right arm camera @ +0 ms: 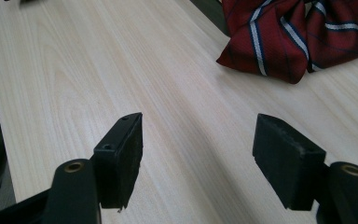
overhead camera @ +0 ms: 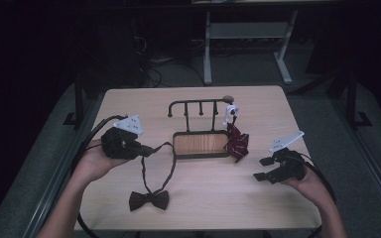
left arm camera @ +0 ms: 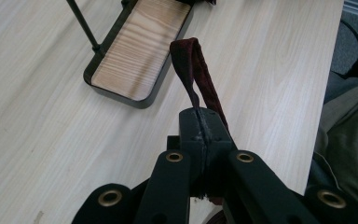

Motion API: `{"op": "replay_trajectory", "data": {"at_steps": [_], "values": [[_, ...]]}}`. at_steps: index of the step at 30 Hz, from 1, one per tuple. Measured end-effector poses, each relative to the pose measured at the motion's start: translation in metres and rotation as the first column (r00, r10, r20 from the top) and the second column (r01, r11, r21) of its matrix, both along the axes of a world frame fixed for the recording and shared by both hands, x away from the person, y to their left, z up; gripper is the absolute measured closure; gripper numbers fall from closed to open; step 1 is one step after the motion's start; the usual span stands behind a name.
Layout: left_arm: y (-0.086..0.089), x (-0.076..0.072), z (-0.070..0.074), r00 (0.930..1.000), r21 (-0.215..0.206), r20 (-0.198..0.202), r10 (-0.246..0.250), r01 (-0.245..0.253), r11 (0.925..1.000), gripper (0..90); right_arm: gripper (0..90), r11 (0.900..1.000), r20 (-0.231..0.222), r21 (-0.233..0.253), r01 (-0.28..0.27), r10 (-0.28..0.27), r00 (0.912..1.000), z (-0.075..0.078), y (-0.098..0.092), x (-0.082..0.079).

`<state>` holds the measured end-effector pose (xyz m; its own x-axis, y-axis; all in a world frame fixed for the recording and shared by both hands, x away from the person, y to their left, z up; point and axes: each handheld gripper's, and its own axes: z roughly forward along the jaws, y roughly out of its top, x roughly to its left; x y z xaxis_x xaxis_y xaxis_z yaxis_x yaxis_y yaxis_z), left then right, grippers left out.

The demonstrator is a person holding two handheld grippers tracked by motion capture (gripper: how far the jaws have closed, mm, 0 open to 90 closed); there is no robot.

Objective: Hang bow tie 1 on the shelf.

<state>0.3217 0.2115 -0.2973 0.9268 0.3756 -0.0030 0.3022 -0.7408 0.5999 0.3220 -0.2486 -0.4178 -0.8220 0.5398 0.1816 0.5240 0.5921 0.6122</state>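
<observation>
A dark maroon bow tie [overhead camera: 149,200] lies near the table's front edge, its neck strap [overhead camera: 171,157] looping up to the left. My left gripper [overhead camera: 147,150] is shut on that strap [left arm camera: 193,70], which rises out of the closed jaws in the left gripper view. A red striped bow tie [overhead camera: 237,141] hangs from the right end of a black rack [overhead camera: 198,103], its lower part resting on the table [right arm camera: 289,37]. My right gripper [overhead camera: 263,168] is open at the right, jaws wide apart over bare wood, nothing between them.
The rack stands on a wooden tray base [overhead camera: 201,144] with a dark rim [left arm camera: 121,95] at the table's middle. A person's forearms enter from the bottom. A metal table frame [overhead camera: 248,34] stands on the floor beyond the far edge.
</observation>
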Motion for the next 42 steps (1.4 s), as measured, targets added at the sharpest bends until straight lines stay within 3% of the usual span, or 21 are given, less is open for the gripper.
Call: {"op": "replay_trajectory", "data": {"at_steps": [15, 29, 42], "values": [[-0.005, 0.005, 0.017, 0.9998, 0.001, 0.008, -0.019, 0.019, 0.9998, 89.7, 33.1, 1.000, 0.017, -0.006, -0.011, 0.011, 0.9998, 0.003, 0.001, -0.004], [-0.014, 0.028, 0.022, 0.9992, -0.011, -0.024, -0.031, 0.031, 0.9995, 89.7, 33.1, 1.000, 0.008, -0.003, -0.021, 0.021, 0.9997, -0.001, -0.001, -0.003], [-0.026, 0.038, 0.034, 0.9982, 0.026, -0.020, -0.057, 0.057, 0.9980, 89.7, 33.1, 1.000, 0.015, -0.003, -0.010, 0.010, 0.9998, 0.001, -0.005, -0.002]]}}
